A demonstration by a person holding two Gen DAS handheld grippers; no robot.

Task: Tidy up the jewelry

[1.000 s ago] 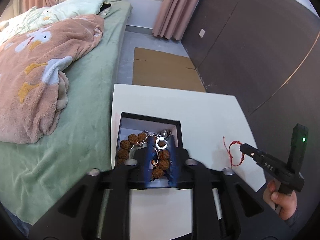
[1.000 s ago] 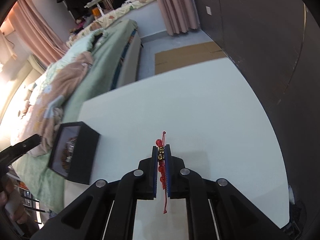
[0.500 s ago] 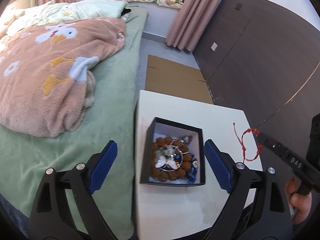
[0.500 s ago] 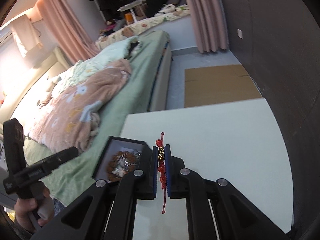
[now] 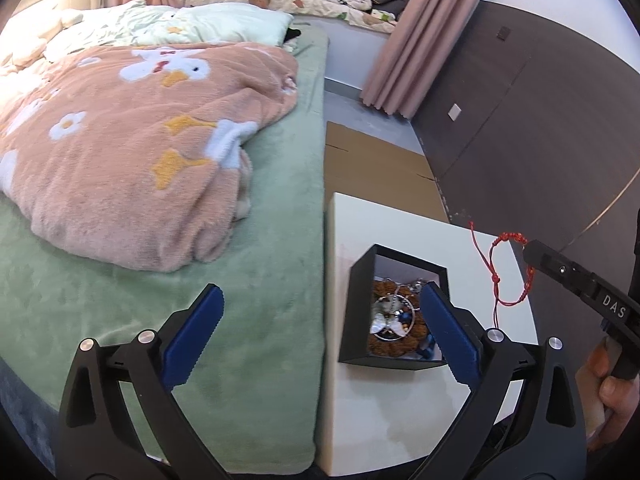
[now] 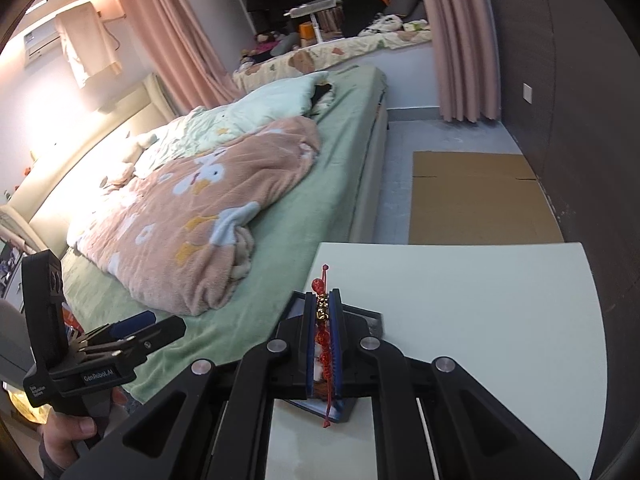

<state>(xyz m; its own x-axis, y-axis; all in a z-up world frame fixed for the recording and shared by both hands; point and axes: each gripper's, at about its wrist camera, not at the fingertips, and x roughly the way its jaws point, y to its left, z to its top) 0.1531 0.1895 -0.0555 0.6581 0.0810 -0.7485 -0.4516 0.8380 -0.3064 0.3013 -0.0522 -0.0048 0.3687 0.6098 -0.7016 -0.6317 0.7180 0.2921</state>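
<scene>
The right gripper [image 6: 323, 340], black-framed with blue-padded fingers, is pinching a thin red woven cord bracelet with small gold and red beads [image 6: 322, 320] between nearly closed jaws; the beaded middle is sitting between the pads while a knotted tail is poking out above the fingertips and another is trailing below. In the left wrist view the same bracelet [image 5: 505, 276] is hanging as a limp loop from that gripper's tip, in the air above the table and just to the right of the small black open-topped jewelry box [image 5: 394, 312]. It is looking very light, soft and floppy, so it is likely to sag and swing as it is carried, and its loose tails could catch on the box rim; the beaded section, where it is being held now, seems the surest place to take it, since bare cord could slip from the pads. The left gripper [image 5: 320, 336] is standing wide apart and empty, raised near the box with one finger over the green bedspread [image 5: 256, 320] and the other over the box's edge. The box is sitting on the white table [image 5: 400, 412] near its bed-side edge, already holding brown wooden beads and a silvery butterfly pendant [image 5: 386, 322].
</scene>
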